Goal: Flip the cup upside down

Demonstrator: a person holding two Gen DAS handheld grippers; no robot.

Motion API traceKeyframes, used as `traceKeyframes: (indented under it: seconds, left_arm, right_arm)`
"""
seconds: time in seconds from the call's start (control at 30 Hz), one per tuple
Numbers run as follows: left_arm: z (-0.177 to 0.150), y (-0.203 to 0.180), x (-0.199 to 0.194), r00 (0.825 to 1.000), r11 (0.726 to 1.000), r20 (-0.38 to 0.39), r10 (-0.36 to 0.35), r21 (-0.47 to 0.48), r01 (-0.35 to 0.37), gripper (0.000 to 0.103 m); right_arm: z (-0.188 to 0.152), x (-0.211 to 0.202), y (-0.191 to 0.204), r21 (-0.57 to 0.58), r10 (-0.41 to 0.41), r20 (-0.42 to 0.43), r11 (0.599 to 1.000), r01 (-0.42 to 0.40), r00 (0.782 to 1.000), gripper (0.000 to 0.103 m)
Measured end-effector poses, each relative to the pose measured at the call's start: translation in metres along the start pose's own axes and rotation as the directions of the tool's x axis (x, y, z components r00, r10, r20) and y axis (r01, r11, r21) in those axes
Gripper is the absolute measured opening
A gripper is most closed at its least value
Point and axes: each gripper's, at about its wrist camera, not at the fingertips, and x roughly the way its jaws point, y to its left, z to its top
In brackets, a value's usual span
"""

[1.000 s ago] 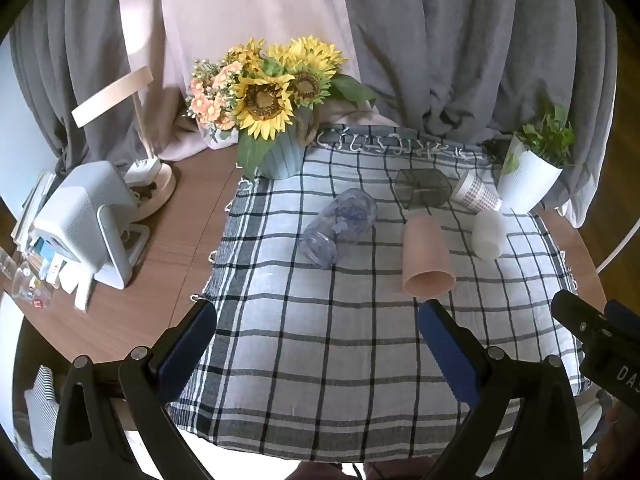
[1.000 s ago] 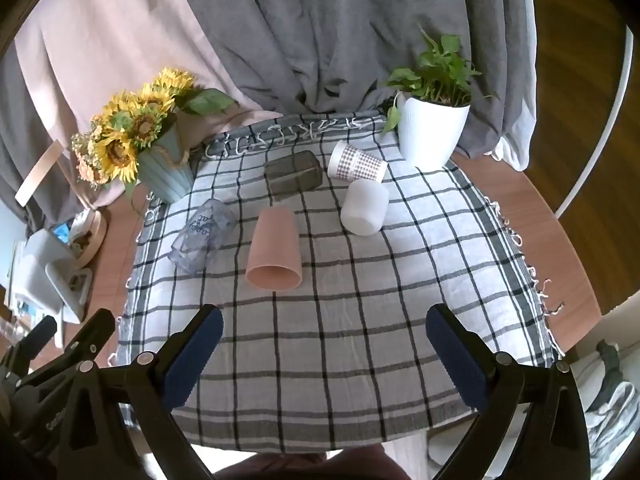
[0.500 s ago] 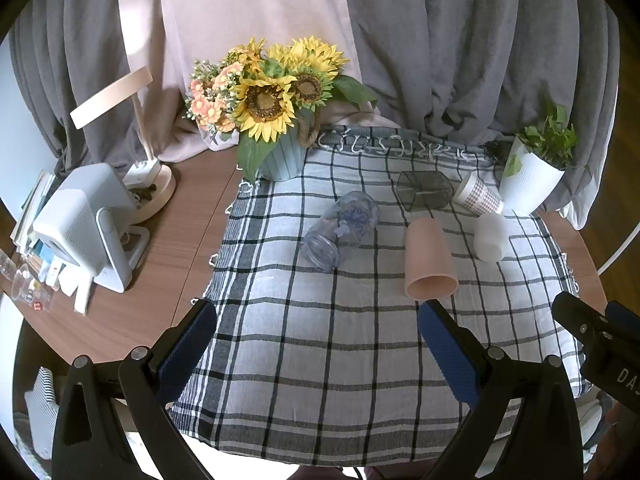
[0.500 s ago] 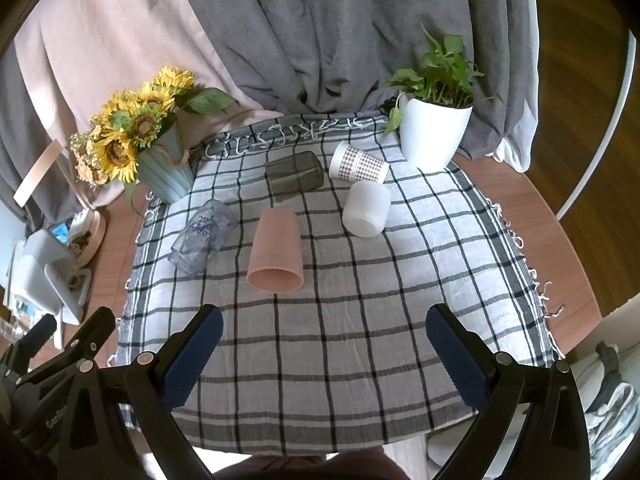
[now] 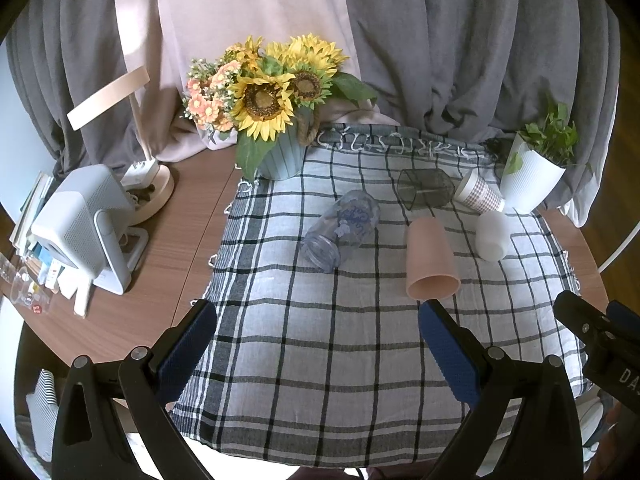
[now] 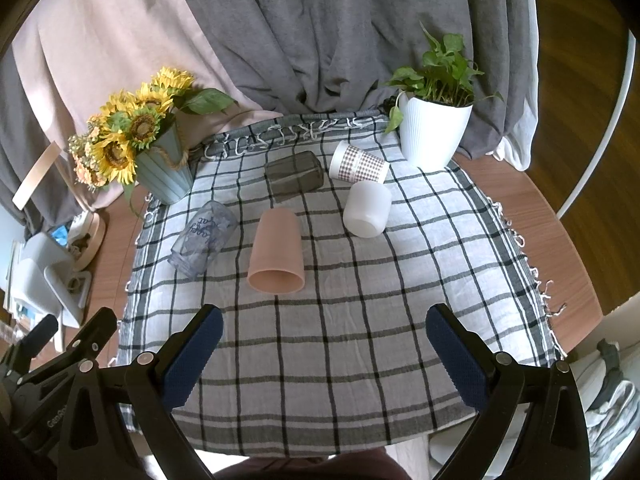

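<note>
Several cups lie on their sides on a checked cloth: a pink cup with its mouth toward me, a clear cup with blue print, a dark smoky glass, a white cup and a patterned paper cup. My left gripper is open and empty, above the cloth's near part. My right gripper is open and empty, a little short of the pink cup.
A sunflower vase stands at the cloth's back left and a white plant pot at the back right. A white device and lamp base sit on the wooden table to the left. Curtains hang behind.
Both views have shifted slightly; the cups sit a little lower and closer in frame. No cup has moved and both grippers stay open.
</note>
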Motion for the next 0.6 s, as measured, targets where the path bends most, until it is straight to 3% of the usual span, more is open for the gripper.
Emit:
traceKeyframes:
  seconds: [0.6]
  left_arm:
    - [-0.0023, 0.0002, 0.0011, 1.000, 1.000, 0.000, 0.001, 0.003, -0.001, 0.103]
  right_arm:
    - [-0.0006, 0.0015, 0.0036, -0.001, 0.000, -0.002, 1.000, 0.000, 1.000, 0.102]
